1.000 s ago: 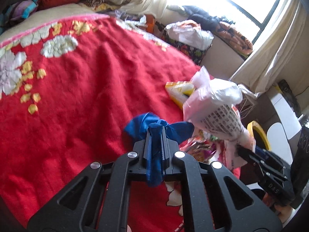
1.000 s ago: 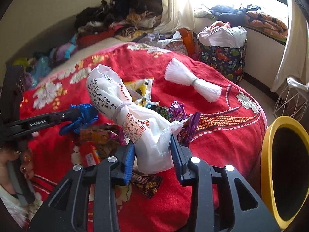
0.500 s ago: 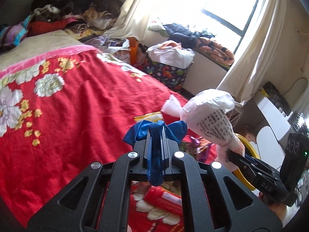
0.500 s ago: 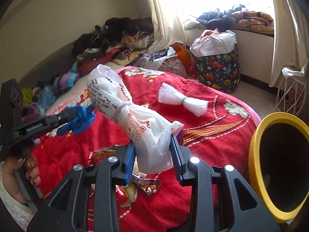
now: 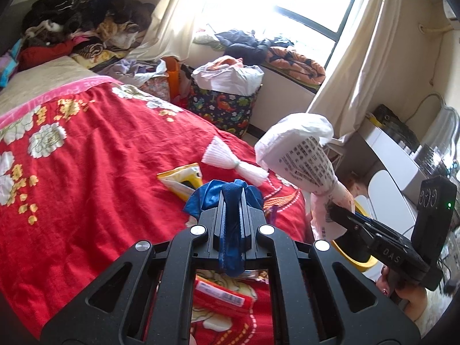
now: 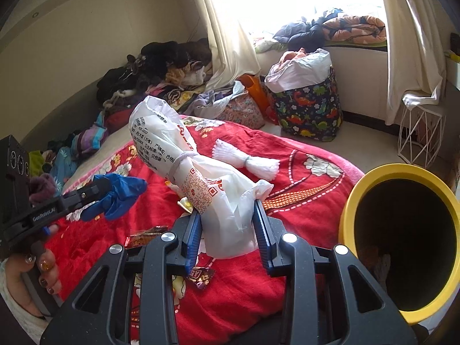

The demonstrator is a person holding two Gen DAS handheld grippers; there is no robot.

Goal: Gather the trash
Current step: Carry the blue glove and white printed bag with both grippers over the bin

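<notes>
My left gripper (image 5: 231, 198) is shut on a crumpled blue glove (image 5: 227, 192), held above the red blanket; the same glove (image 6: 120, 191) and left gripper (image 6: 106, 185) show at the left of the right wrist view. My right gripper (image 6: 227, 215) is shut on a white printed plastic bag (image 6: 201, 172) tied with a band, lifted off the bed. That bag (image 5: 304, 161) and right gripper (image 5: 336, 210) appear at the right of the left wrist view. A yellow-rimmed bin (image 6: 402, 230) stands just right of the bed.
On the blanket (image 5: 86, 172) lie a white tied net wrap (image 6: 244, 161), a yellow packet (image 5: 184, 179), a red packet (image 5: 221, 296) and small snack wrappers (image 6: 201, 276). A dinosaur-print basket (image 6: 307, 109), a wire stand (image 6: 419, 132) and piled clothes (image 6: 161, 69) sit beyond.
Both grippers have risen from the bed with their loads and swung right toward the yellow bin. The wrappers on the blanket now lie farther below.
</notes>
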